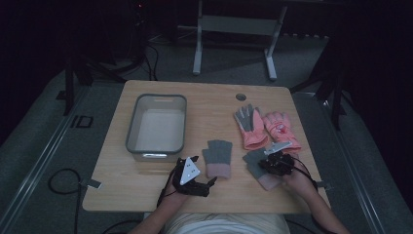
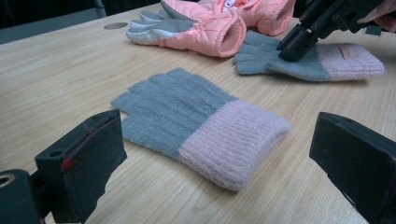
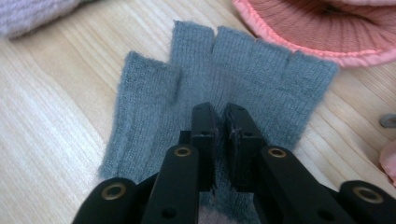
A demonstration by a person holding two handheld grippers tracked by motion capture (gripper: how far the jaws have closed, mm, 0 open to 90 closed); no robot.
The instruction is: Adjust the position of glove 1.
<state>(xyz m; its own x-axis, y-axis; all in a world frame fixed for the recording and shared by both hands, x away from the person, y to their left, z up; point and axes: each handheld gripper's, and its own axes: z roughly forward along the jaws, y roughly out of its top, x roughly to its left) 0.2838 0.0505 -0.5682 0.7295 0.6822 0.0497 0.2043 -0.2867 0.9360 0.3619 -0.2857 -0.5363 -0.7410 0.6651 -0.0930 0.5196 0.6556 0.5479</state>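
Right gripper (image 1: 275, 163), jaws pinched on grey-and-pink knit fingerless glove (image 3: 219, 79) near wooden worktop's (image 1: 160, 185) front right corner, likely to lift it. Left gripper (image 1: 197, 184), jaws apart, faces matching knit glove (image 2: 196, 123) at front edge.

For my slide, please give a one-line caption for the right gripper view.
Right gripper fingers pinch the grey knit glove lying on the wooden table.

grey-pink knit glove (image 3: 219, 84) | flat on table | pinched mid-palm
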